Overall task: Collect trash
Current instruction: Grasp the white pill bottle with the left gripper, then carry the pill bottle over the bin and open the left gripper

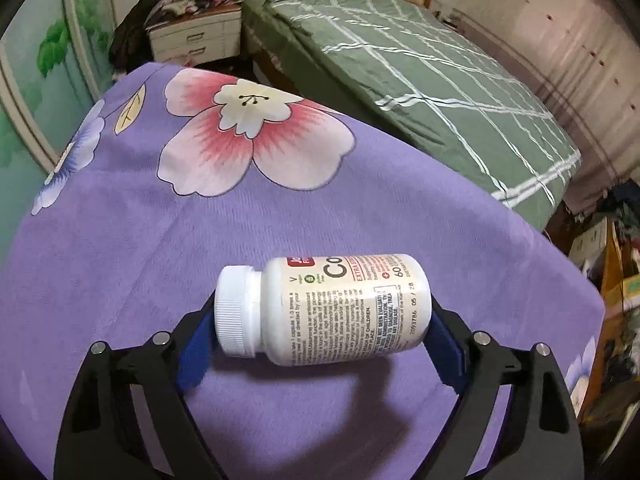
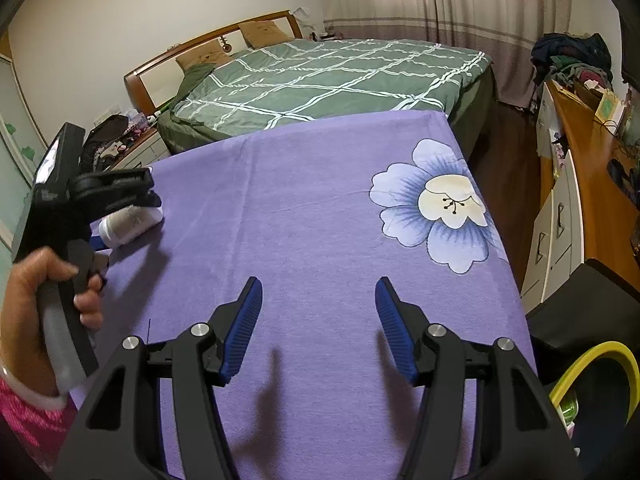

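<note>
A white pill bottle (image 1: 328,308) with a white ribbed cap and printed label lies sideways between the blue pads of my left gripper (image 1: 320,320), which is shut on its two ends and holds it just above the purple flowered tablecloth (image 1: 160,240). In the right wrist view the left gripper (image 2: 120,196) shows at the far left with the bottle (image 2: 130,222) in it. My right gripper (image 2: 319,304) is open and empty over the near part of the cloth (image 2: 320,200).
A bin with a yellow-green rim (image 2: 592,372) stands at the lower right, beside the table. A bed with a green checked cover (image 2: 320,80) lies beyond the table. A wooden dresser (image 2: 576,208) stands at the right, a nightstand (image 1: 192,36) with clothes at the back left.
</note>
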Tool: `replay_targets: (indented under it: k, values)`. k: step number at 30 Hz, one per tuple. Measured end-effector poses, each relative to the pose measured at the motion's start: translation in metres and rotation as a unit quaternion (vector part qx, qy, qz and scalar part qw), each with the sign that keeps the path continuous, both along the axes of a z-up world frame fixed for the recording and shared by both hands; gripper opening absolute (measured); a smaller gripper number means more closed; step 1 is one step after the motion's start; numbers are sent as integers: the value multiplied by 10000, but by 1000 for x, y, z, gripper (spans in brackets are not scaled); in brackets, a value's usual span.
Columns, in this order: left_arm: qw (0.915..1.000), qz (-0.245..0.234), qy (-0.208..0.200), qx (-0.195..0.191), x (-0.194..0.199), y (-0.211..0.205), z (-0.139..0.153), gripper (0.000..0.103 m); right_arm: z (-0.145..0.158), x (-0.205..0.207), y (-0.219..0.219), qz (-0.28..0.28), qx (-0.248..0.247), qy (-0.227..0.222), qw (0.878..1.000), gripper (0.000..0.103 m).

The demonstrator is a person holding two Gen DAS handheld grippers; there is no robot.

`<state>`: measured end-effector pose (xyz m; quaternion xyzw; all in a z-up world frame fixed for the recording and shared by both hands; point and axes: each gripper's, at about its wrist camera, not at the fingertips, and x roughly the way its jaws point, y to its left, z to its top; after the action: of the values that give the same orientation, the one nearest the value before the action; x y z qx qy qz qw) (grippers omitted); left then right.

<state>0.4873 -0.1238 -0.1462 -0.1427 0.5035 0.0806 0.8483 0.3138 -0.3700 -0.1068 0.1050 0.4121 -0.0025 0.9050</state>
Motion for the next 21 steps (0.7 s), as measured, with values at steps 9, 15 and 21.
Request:
replay_targets:
  k: [9, 15, 21]
  values:
    - [9975, -652, -276, -46, -64, -1, 23, 87, 2, -1, -12, -208, -150, 158, 9995, 56]
    - [9898, -1315, -546, 100, -129, -8, 53, 87, 18, -41, -21, -110, -425, 220, 9988, 56]
    - [9725, -2186, -803, 86, -200, -45, 77, 87, 24, -124, -56, -332, -554, 141, 9978, 56]
